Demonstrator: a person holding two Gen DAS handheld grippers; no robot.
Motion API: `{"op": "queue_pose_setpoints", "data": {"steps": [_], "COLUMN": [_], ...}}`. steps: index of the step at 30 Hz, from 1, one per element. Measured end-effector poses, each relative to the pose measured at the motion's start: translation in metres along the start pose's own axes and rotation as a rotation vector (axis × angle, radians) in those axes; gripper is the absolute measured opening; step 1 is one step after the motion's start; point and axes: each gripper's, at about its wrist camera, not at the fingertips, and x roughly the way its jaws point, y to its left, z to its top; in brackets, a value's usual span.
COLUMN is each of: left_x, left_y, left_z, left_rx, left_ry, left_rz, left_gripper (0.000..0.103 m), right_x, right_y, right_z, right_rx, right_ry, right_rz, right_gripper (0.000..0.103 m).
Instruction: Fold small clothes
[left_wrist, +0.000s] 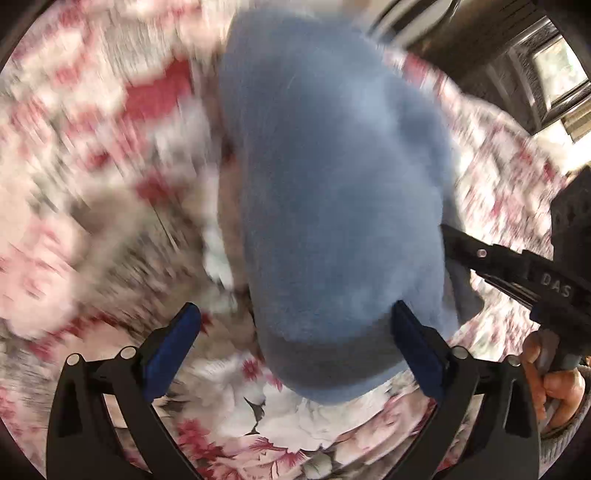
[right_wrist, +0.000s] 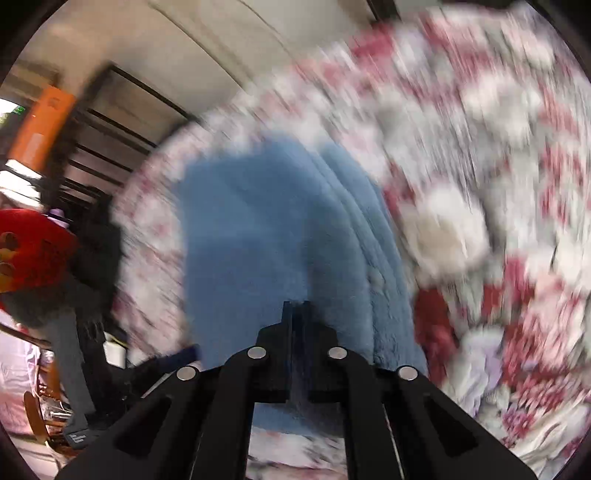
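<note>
A fluffy light-blue garment (left_wrist: 332, 192) lies stretched out on the flowered bedspread (left_wrist: 110, 184). My left gripper (left_wrist: 295, 306) stands wide open over its near end, with the right blue pad (left_wrist: 417, 350) against the cloth and the left pad (left_wrist: 173, 350) clear of it. From the right comes my right gripper (left_wrist: 448, 234), held by a hand (left_wrist: 550, 373), its tips buried in the garment's right edge. In the right wrist view that gripper (right_wrist: 295, 306) is shut, with the blue garment (right_wrist: 251, 229) on both sides of its tips. Both views are blurred.
A white and lilac cloth (right_wrist: 476, 369) lies on the bedspread (right_wrist: 480, 147) right of the garment. Beyond the bed's left edge are a dark rack (right_wrist: 99, 147), an orange object (right_wrist: 40, 125) and a red one (right_wrist: 33, 247). A window (left_wrist: 561, 74) shows at the far right.
</note>
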Motion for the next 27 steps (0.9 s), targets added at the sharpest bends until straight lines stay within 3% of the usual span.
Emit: {"op": "queue_pose_setpoints", "data": {"steps": [2,5,7,8,9,10,12,16,19,22,24,27], "left_x": [0.007,-0.015,-0.031,-0.039,-0.044,-0.049,-0.053,-0.054,-0.045,-0.040,-0.038,-0.030], "left_y": [0.010,0.011,0.010,0.011,0.011,0.013,0.015,0.025,0.003,-0.010,-0.015,-0.027], "left_z": [-0.003,0.000,0.004,0.007,0.012,0.014,0.022,0.022,0.022,0.020,0.019,0.021], "left_rx": [-0.065,-0.046,-0.034,-0.036,-0.038,-0.040,-0.049,-0.077,-0.035,0.011,0.038,0.070], "left_ry": [0.036,-0.005,-0.054,-0.077,-0.091,-0.104,-0.113,-0.109,-0.113,-0.120,-0.127,-0.129], "left_rz": [-0.057,-0.061,-0.059,-0.064,-0.074,-0.083,-0.077,-0.065,-0.002,0.053,0.094,0.150], "left_gripper": [0.099,0.099,0.099,0.098,0.098,0.098,0.098,0.098,0.098,0.098,0.098,0.099], "right_x": [0.015,0.004,-0.015,-0.026,-0.040,-0.047,-0.062,-0.062,-0.048,-0.043,-0.037,0.001], "right_y": [-0.014,0.001,0.012,0.016,0.021,0.020,0.022,0.007,0.020,0.042,0.041,0.017], "right_z": [-0.002,0.006,0.008,0.009,0.011,0.013,0.021,0.029,0.026,0.019,0.014,0.011], "right_rx": [0.048,0.015,-0.023,-0.036,-0.052,-0.061,-0.093,-0.022,-0.029,-0.114,-0.133,-0.078], "right_ry": [0.017,0.016,-0.030,-0.063,-0.118,-0.161,-0.221,-0.216,-0.197,-0.191,-0.165,-0.033], "right_rz": [0.017,0.018,0.032,0.036,0.029,0.012,-0.013,0.027,0.034,0.015,-0.020,-0.139], "right_gripper": [0.000,0.006,0.031,0.068,0.079,0.082,0.082,0.082,0.082,0.082,0.082,0.083]}}
